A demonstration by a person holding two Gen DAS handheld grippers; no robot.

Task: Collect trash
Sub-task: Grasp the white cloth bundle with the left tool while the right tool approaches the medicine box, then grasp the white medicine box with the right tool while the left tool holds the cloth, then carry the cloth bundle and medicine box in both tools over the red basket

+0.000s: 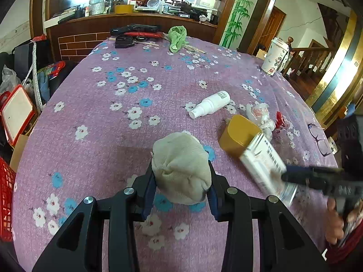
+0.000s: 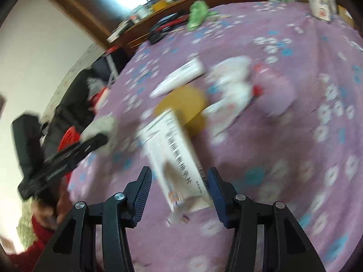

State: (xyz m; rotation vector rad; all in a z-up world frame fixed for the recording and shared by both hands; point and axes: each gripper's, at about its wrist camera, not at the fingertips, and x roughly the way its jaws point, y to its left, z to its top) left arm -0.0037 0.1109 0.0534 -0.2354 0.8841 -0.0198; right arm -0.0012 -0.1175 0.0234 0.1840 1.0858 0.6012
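Observation:
My left gripper [image 1: 181,181] is shut on a cream crumpled wad [image 1: 181,167], held just above the purple flowered tablecloth [image 1: 102,136]. To its right a white printed box [image 1: 264,163] lies tilted, its far end against a yellow container [image 1: 238,136]. My right gripper [image 2: 179,179] stands open around that box [image 2: 174,158]: the right pad is beside its edge and the left pad is clear of it. This view is blurred. The left gripper [image 2: 95,140] with the wad [image 2: 102,124] shows at its left. A white spray bottle [image 1: 211,104], crumpled white plastic [image 1: 261,115] and a red wrapper [image 1: 280,120] lie beyond.
A paper cup [image 1: 275,56] stands at the table's far right edge, and glasses [image 1: 320,136] lie near the right edge. A green cloth [image 1: 178,37] and dark tools [image 1: 136,34] sit at the far end. A red basket [image 1: 6,199] and boxes crowd the floor on the left.

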